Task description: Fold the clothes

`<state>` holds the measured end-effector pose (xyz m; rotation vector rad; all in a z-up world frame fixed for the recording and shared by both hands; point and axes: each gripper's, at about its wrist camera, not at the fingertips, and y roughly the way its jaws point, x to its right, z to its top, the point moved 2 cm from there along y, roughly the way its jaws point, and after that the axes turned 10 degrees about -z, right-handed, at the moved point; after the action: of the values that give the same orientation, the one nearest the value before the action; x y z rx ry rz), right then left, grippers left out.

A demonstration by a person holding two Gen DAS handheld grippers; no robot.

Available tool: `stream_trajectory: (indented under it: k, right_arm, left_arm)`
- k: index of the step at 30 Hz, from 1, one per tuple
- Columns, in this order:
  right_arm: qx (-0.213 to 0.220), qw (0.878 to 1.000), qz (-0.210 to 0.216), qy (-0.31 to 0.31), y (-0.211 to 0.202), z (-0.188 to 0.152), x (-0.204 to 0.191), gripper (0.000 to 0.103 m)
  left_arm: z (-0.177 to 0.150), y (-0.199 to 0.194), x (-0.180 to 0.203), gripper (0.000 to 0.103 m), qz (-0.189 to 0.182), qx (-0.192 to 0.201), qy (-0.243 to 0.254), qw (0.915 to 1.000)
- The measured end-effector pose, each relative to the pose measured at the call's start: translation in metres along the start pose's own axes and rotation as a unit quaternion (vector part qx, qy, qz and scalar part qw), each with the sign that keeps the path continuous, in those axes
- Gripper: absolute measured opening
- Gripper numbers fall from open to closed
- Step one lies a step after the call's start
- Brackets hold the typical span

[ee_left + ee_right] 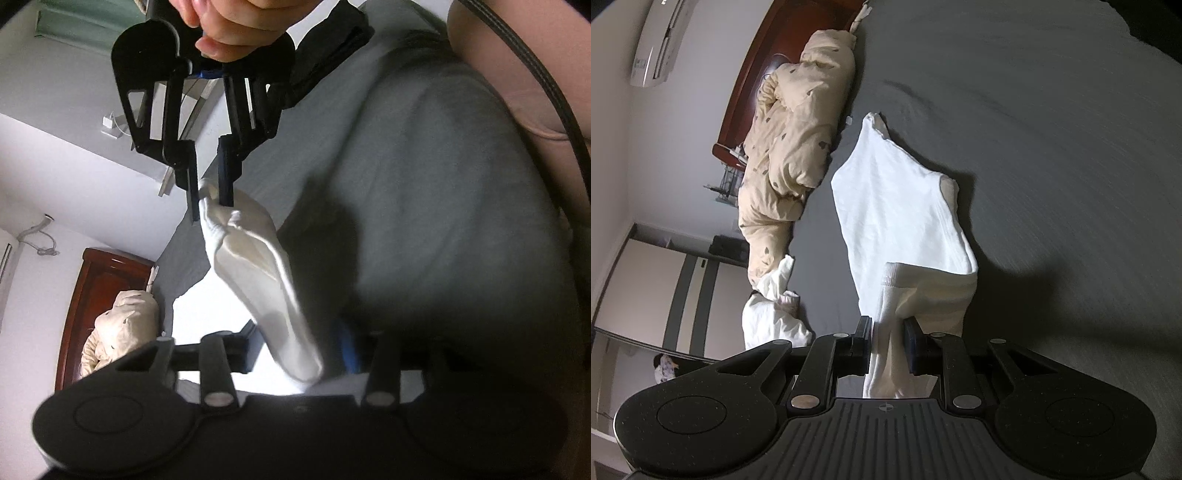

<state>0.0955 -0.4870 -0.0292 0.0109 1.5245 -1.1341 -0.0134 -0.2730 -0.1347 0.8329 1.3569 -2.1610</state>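
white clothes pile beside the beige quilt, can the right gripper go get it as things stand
Probably not yet. The right gripper is shut on the white sock, so its jaws are occupied. The white clothes pile lies uncovered on the grey bed; nothing blocks the way.

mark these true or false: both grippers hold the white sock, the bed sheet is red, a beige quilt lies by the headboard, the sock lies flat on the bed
1. Both grippers hold the white sock. True: the right gripper and the left gripper each clamp an end.
2. The bed sheet is red. False: it is grey.
3. A beige quilt lies by the headboard. True.
4. The sock lies flat on the bed. False: it hangs lifted between the grippers.
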Motion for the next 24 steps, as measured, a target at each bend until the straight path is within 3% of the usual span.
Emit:
stream_trajectory:
  k: [5, 9, 14, 18, 19, 20, 21, 22, 24]
  right_arm:
    - [-0.004, 1.000, -0.004, -0.001, -0.003, 0.000, 0.003, 0.020]
    - [-0.010, 1.000, -0.005, 0.007, -0.005, 0.000, 0.010, 0.021]
    - [-0.015, 1.000, -0.018, 0.013, -0.009, 0.000, 0.019, 0.021]
    - [-0.028, 0.999, -0.037, 0.016, -0.013, -0.001, 0.030, 0.022]
    - [-0.029, 0.999, -0.044, 0.013, -0.015, -0.002, 0.033, 0.026]
    - [-0.027, 0.998, -0.050, 0.008, -0.018, -0.003, 0.036, 0.046]
    - [-0.019, 0.998, -0.057, 0.003, -0.024, -0.003, 0.038, 0.071]
    - [-0.011, 0.998, -0.064, -0.003, -0.030, -0.004, 0.040, 0.079]
    - [0.005, 0.996, -0.078, -0.046, -0.043, -0.007, 0.038, 0.082]
  left_arm:
    - [0.000, 0.001, -0.010, 0.029, 0.027, -0.001, -0.032, 0.9991]
    - [-0.001, 0.001, -0.017, 0.007, 0.029, 0.009, -0.043, 0.9986]
    - [0.001, -0.002, -0.021, 0.005, 0.023, 0.030, -0.050, 0.9980]
    - [0.002, -0.001, -0.034, 0.005, 0.009, 0.034, -0.095, 0.9949]
    - [0.002, -0.001, -0.040, 0.005, 0.003, 0.035, -0.111, 0.9932]
    - [0.003, -0.001, -0.049, 0.005, -0.003, 0.036, -0.129, 0.9910]
    - [0.002, -0.001, -0.055, 0.005, -0.011, 0.038, -0.148, 0.9881]
    - [0.000, -0.001, -0.061, 0.005, -0.019, 0.040, -0.167, 0.9849]
    - [-0.002, -0.002, -0.073, 0.005, -0.034, 0.045, -0.200, 0.9781]
